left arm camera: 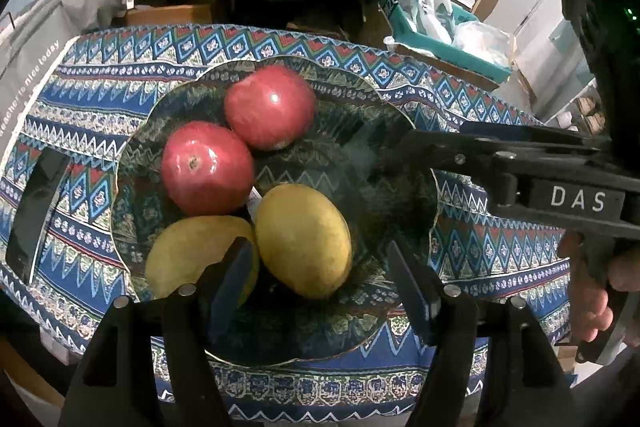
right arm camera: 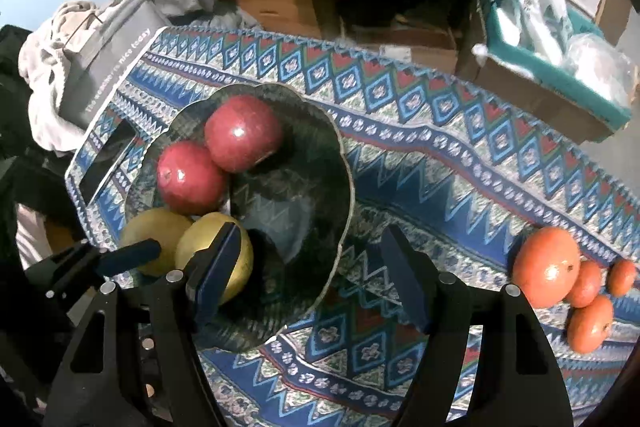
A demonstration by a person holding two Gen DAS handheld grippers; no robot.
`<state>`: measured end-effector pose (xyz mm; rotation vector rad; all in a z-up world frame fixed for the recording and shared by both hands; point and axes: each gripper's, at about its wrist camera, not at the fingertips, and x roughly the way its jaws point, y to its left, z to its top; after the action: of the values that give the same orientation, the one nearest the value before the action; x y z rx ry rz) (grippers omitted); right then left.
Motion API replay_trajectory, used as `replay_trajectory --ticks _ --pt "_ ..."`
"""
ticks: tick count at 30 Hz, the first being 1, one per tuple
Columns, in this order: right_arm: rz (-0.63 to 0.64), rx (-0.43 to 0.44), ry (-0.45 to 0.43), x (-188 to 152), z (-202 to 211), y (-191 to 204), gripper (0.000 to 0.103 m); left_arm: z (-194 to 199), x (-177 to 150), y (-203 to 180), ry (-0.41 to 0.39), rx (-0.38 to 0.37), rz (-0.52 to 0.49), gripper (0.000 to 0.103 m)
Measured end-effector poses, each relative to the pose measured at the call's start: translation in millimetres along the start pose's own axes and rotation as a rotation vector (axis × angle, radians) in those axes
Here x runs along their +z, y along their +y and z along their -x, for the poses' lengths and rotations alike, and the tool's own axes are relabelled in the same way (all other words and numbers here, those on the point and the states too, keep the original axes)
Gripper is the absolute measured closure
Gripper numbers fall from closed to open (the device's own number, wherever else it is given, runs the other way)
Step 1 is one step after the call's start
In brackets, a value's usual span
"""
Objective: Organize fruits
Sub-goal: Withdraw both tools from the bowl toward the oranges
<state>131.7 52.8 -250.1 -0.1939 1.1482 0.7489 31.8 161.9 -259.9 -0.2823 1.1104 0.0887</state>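
Note:
A dark glass plate [left arm camera: 360, 155] [right arm camera: 320, 155] on the patterned cloth holds two red apples [left arm camera: 269, 105] [left arm camera: 206, 167] [right arm camera: 243, 133] [right arm camera: 190, 177] and two yellow mangoes [left arm camera: 304, 241] [left arm camera: 188, 255] [right arm camera: 236, 255] [right arm camera: 154, 231]. My left gripper [left arm camera: 320, 283] is open and empty, hovering over the right mango. My right gripper [right arm camera: 312, 275] is open and empty above the plate's near right rim; it also shows in the left wrist view [left arm camera: 404, 143]. Several oranges [right arm camera: 546, 267] [right arm camera: 590, 323] lie on the cloth at the right.
A black phone [left arm camera: 34, 211] lies on the cloth left of the plate. A grey bag [right arm camera: 104, 47] stands at the table's left end. Cardboard boxes [right arm camera: 280, 9] and a teal bin [right arm camera: 552, 67] stand behind the table.

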Motion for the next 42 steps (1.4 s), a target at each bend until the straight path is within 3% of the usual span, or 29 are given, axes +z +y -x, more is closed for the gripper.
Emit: replay_trajectory --ticks 15,31,42 --pt "0.043 -0.145 -0.102 -9.6 55.6 -5.0 0.029 26.3 9.5 -17.0 -0.06 -0.018 -0.023 0.032" --pt "-0.048 -0.284 -0.214 -52.6 138.2 -51.8 0.029 56.8 13.0 -80.6 -0.123 -0.058 -0.141 0.032" --pt "-0.097 -0.314 -0.278 -80.5 182.0 -74.8 0.029 67.8 14.1 -125.9 -0.15 -0.061 -0.218 0.032"
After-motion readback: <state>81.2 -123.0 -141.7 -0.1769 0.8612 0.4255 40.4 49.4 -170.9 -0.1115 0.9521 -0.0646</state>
